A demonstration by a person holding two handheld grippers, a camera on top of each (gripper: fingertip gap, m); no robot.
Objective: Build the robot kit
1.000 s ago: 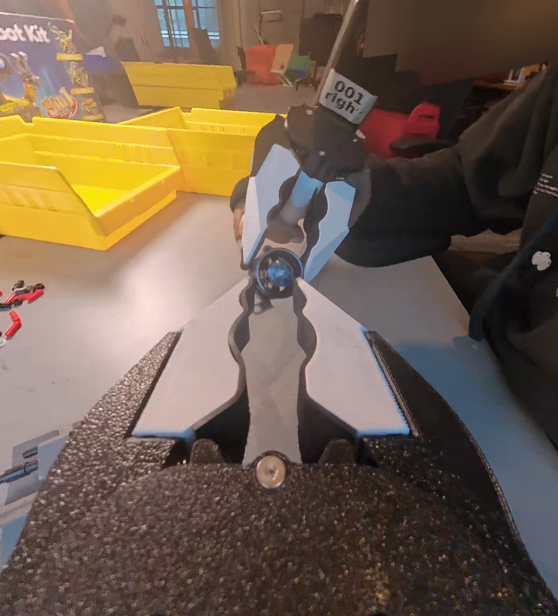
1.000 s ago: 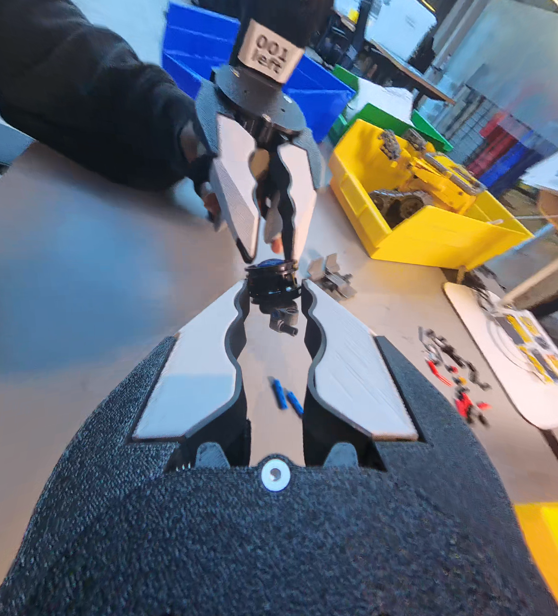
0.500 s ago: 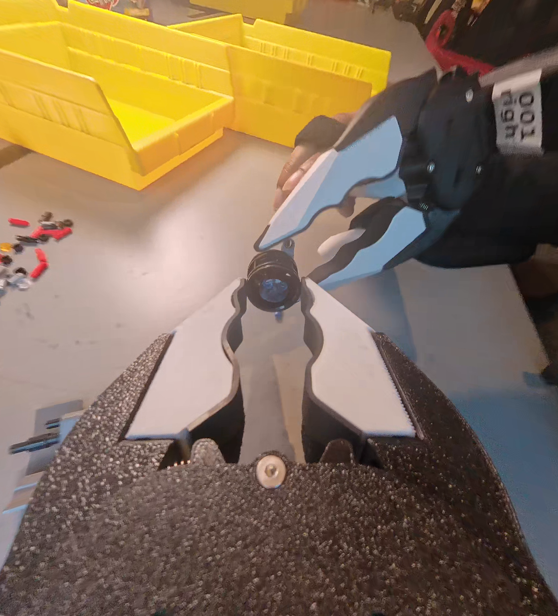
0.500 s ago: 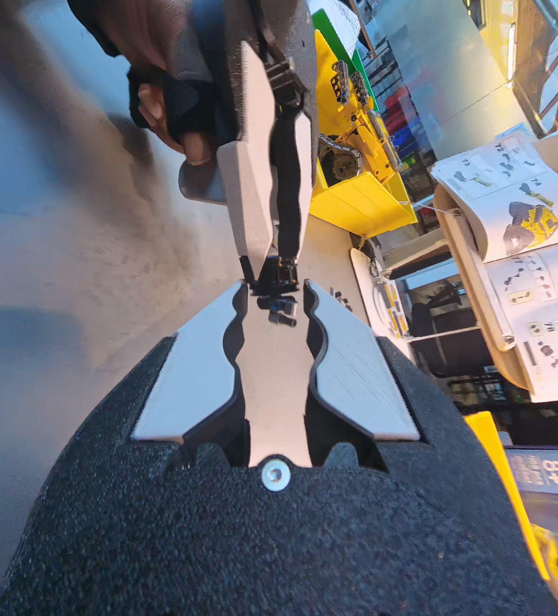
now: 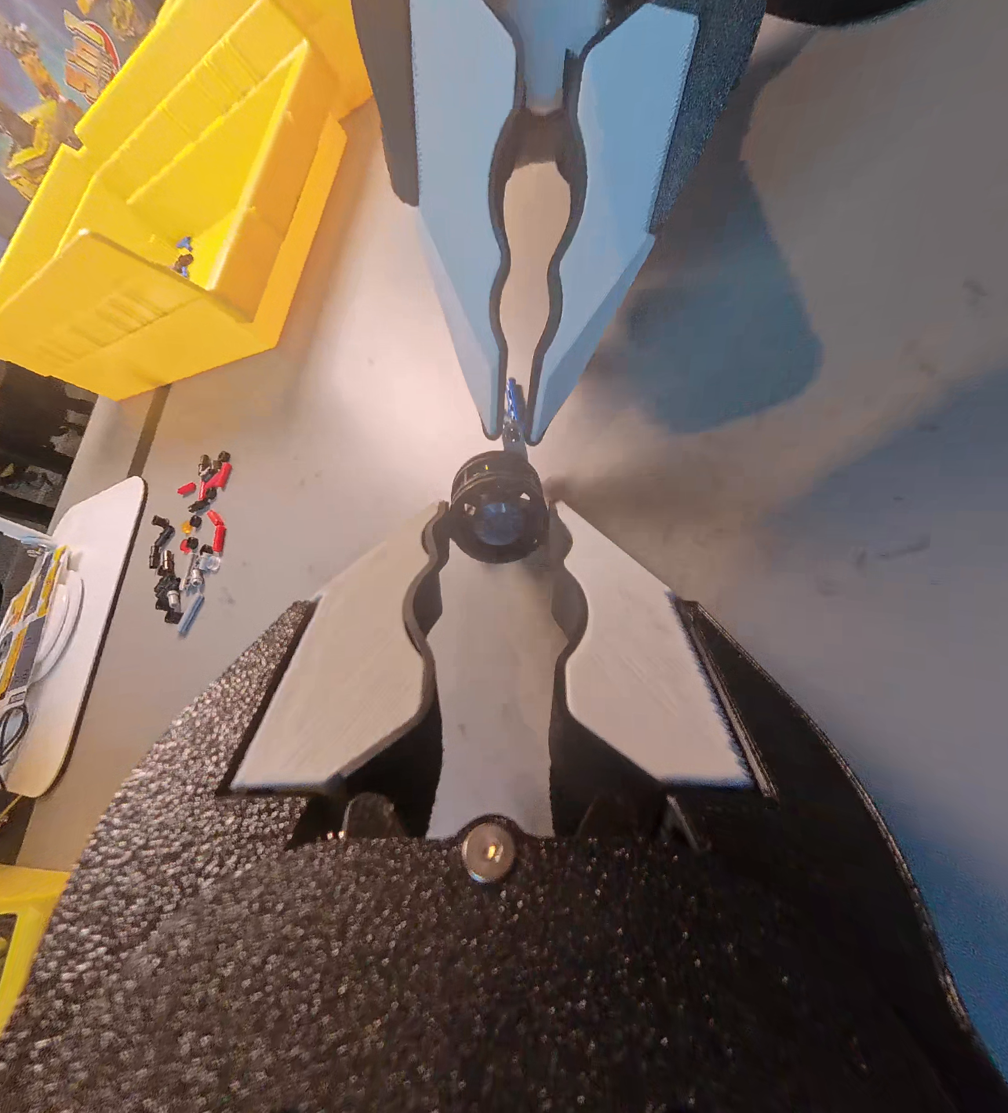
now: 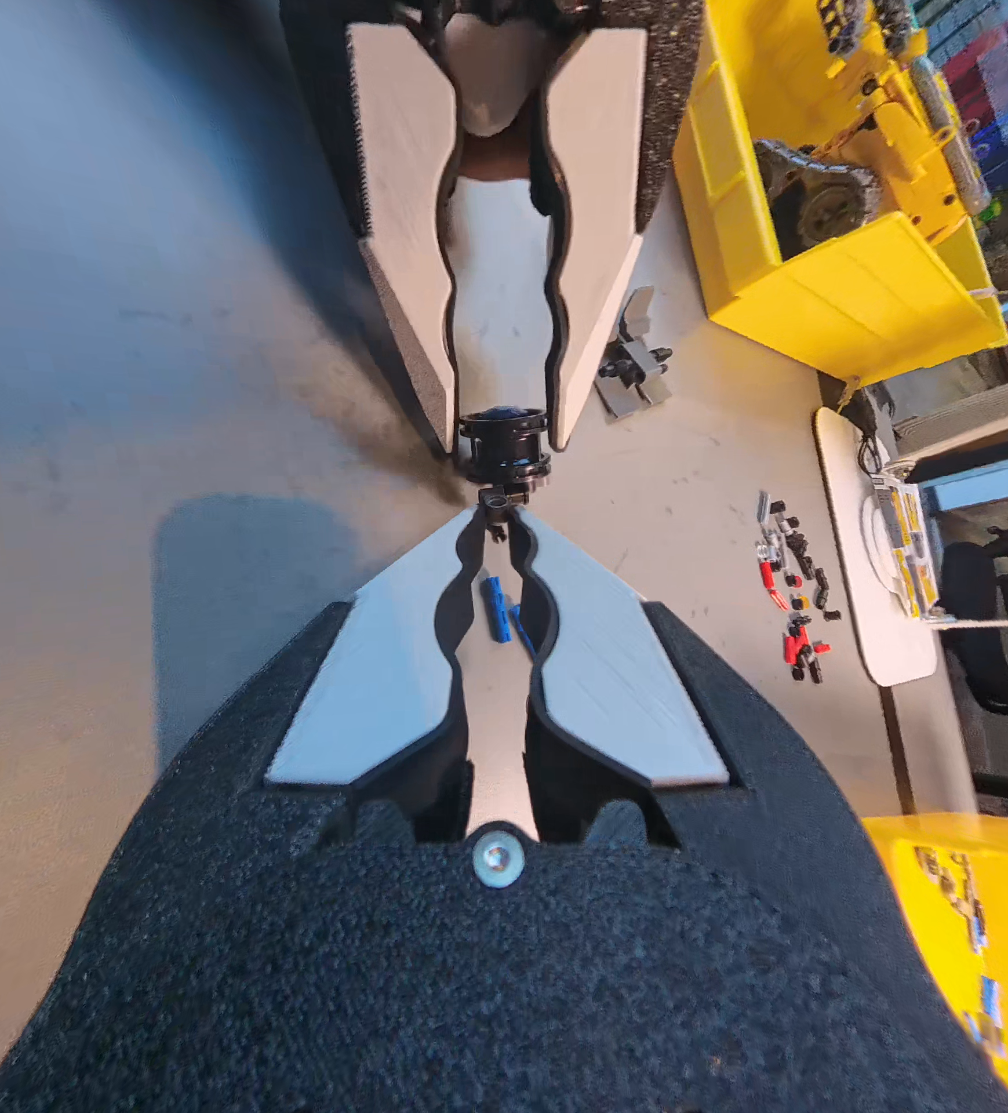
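Left gripper [image 5: 498, 512] clamps a round black ribbed wheel hub [image 5: 500, 518] with a blue centre, jaws narrowed to the hub's width, held above the pale table [image 5: 850, 421]. Right gripper [image 6: 496, 512] faces it tip to tip, its pale wavy-edged fingers [image 6: 585, 656] nearly closed on a small black connector [image 6: 496, 503] at the hub's underside. Two blue pins [image 6: 496, 608] lie on the table below. A scatter of red and black plastic bits [image 5: 191, 536] sits to the side, a glossy yellow bin [image 5: 146, 253] beyond, and grey bricks [image 6: 634, 367] nearby.
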